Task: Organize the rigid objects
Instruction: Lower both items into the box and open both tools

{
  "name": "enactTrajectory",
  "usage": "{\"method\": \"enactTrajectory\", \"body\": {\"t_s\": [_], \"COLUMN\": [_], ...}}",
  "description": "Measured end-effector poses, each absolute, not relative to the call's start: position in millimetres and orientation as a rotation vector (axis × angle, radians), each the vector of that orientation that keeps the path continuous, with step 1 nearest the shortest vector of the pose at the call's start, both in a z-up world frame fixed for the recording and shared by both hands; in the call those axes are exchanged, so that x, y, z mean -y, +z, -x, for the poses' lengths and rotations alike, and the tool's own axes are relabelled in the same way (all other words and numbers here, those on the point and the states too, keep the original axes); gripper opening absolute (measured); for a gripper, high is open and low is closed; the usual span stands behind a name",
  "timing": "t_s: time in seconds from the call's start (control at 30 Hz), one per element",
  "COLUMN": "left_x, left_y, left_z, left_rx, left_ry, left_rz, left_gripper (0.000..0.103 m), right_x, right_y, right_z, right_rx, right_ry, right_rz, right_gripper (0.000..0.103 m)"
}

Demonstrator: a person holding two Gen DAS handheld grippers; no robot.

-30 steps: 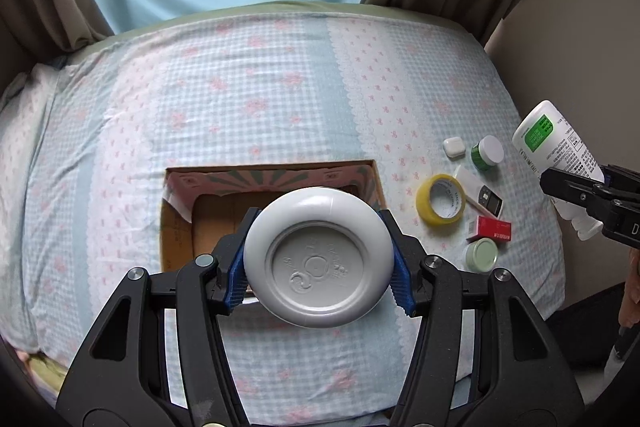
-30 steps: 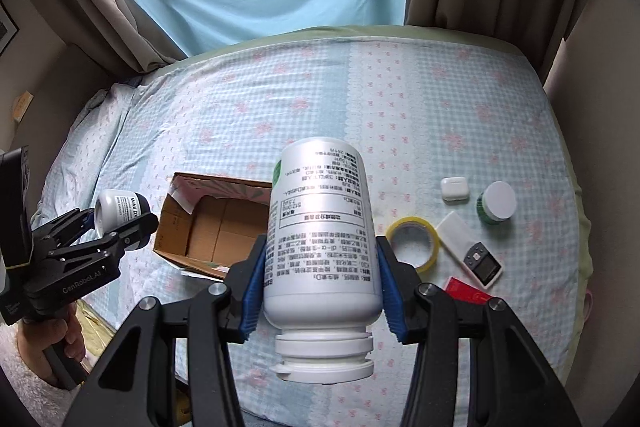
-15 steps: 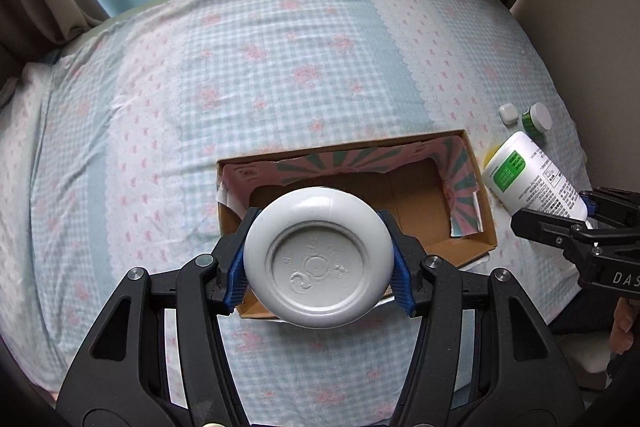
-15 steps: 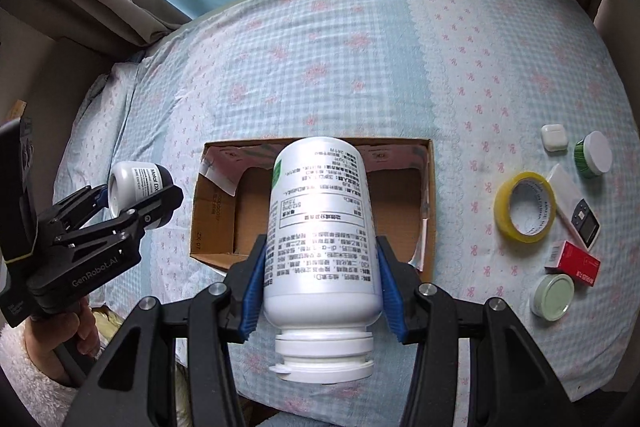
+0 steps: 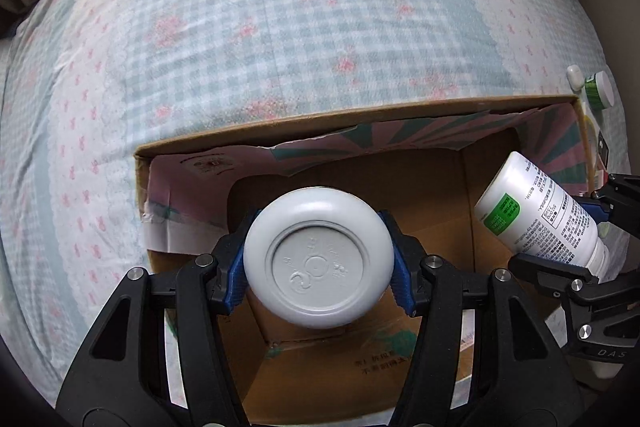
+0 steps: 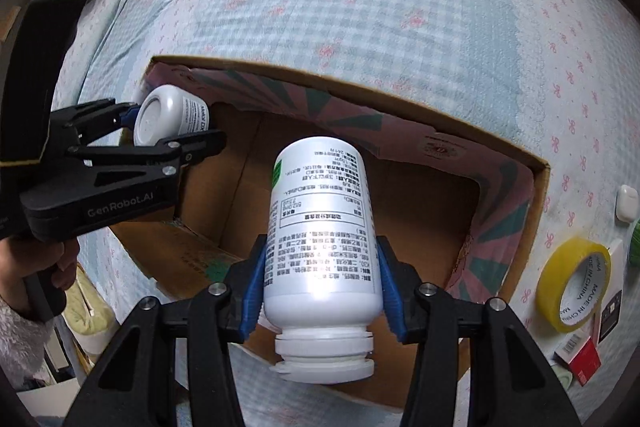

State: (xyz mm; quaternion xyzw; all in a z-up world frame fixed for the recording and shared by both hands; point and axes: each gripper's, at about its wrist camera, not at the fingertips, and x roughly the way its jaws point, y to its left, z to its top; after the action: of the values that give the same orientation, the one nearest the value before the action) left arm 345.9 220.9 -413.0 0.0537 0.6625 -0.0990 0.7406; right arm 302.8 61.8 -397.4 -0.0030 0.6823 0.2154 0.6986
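My left gripper [image 5: 318,263] is shut on a small white jar [image 5: 318,259], its base facing the camera, held over the left part of an open cardboard box [image 5: 360,115]. My right gripper [image 6: 320,287] is shut on a tall white labelled bottle [image 6: 320,223], cap toward the camera, held over the box [image 6: 536,195] at its right side. The bottle also shows in the left wrist view [image 5: 536,211], and the jar in the right wrist view [image 6: 168,115]. The box inside looks empty.
The box lies on a bed with a checked floral sheet [image 5: 280,27]. Right of the box lie a yellow tape roll [image 6: 574,283], a white earbud case [image 6: 626,203], a green-and-white jar [image 5: 598,89], a red box [image 6: 580,357] and a small black-and-white device [image 6: 610,315].
Both grippers have moved forward and down toward the box, which now fills the lower views. The jar and the bottle are now over the box opening.
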Motion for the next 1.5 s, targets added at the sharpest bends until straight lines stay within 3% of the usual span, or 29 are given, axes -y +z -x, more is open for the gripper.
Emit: {"method": "enactTrajectory", "body": {"t_s": [0.2,0.53,0.57,0.6,0.63,0.67,0.7,0.93,1.5], "left_x": [-216.7,-203.0,-203.2,-202.8,-204.4,-205.1,-206.8,-218.3,-224.7], "left_y": [-440.4,-433.2,-432.4,-431.3,-428.4,-425.3,-423.4,-416.5,-349.0], "left_z": [-345.4,-344.7,-345.2,-344.7,-344.7,-344.4,-346.1,-351.8,-315.9], "left_rx": [-1.464,-1.401,-1.403,-1.400,-1.394,-1.383,-1.377,-1.372,-1.320], "left_ry": [-0.215,-0.227,-0.227,-0.224,-0.221,-0.222,-0.227,-0.220,-0.215], "left_rz": [-0.184,-0.275,-0.277,-0.282,-0.285,-0.278,-0.266,-0.232,-0.223], "left_gripper": [0.053,0.054,0.055,0.075,0.101,0.103,0.103,0.103,0.103], "right_x": [-76.8,-107.7,-110.0,-111.5,-112.8,-112.2,-110.1,-86.5,-80.9], "right_y": [-423.3,-424.2,-423.9,-424.3,-424.6,-425.0,-425.0,-417.8,-372.5], "right_z": [-287.0,-280.1,-279.0,-278.1,-277.4,-276.3,-274.9,-261.7,-237.1], "right_rx": [-1.488,-1.427,-1.418,-1.414,-1.412,-1.416,-1.427,-1.464,-1.439], "right_ry": [0.548,0.677,0.678,0.670,0.656,0.641,0.638,0.644,0.528], "right_rz": [0.159,0.376,0.399,0.420,0.443,0.461,0.456,0.278,0.297], "right_gripper": [0.046,0.046,0.046,0.047,0.063,0.079,0.103,0.103,0.103]}}
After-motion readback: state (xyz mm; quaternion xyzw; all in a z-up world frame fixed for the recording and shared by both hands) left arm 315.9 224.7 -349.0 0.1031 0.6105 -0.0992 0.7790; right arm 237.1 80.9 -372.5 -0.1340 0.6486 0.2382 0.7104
